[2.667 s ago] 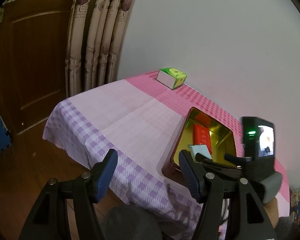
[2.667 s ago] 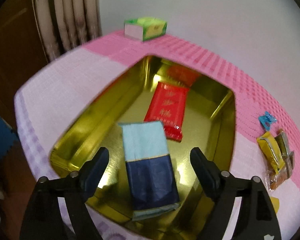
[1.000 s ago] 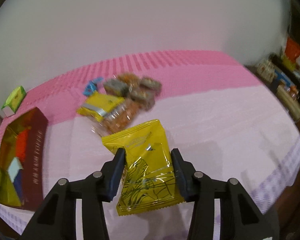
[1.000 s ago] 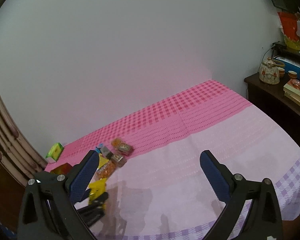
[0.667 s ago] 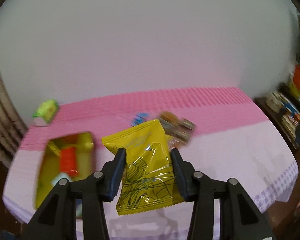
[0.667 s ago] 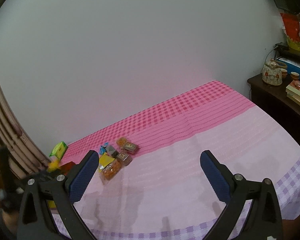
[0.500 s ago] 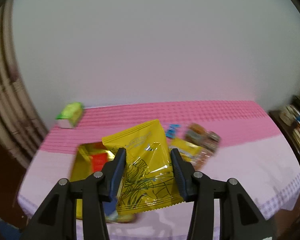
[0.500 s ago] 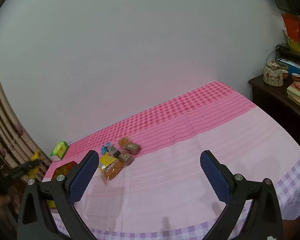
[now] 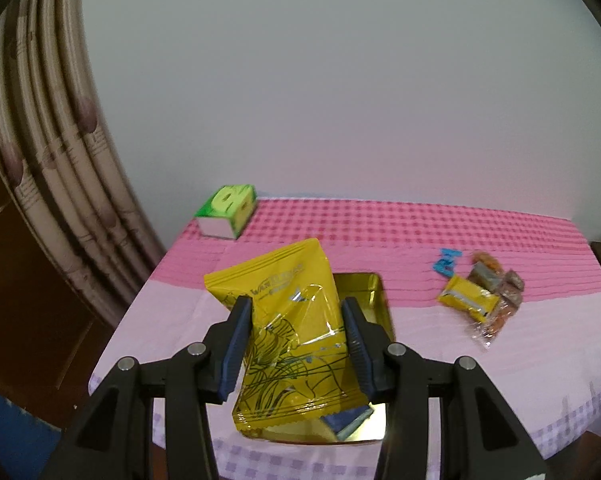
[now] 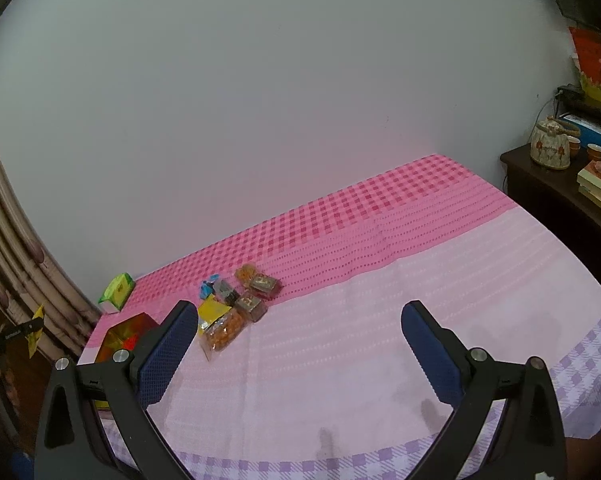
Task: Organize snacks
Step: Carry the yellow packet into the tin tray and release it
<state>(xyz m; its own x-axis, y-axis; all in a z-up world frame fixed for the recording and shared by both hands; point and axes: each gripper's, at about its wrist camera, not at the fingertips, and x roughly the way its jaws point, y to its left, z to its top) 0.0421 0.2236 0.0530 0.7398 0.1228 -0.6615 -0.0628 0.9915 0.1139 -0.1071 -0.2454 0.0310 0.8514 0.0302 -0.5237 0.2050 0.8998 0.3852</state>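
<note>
Against a plain white wall, the desk (image 10: pixel 380 320) wears a pink and lilac checked cloth, curtains (image 9: pixel 52 184) hanging past its left edge. The left tongs (image 9: pixel 296 344) clamp a yellow snack bag (image 9: pixel 292 344) above the gold tin (image 9: pixel 374 300) at the desk's left front corner. The right tongs (image 10: pixel 300 352) gape wide, holding nothing; loose snacks (image 10: pixel 236 304) lie beyond them.
</note>
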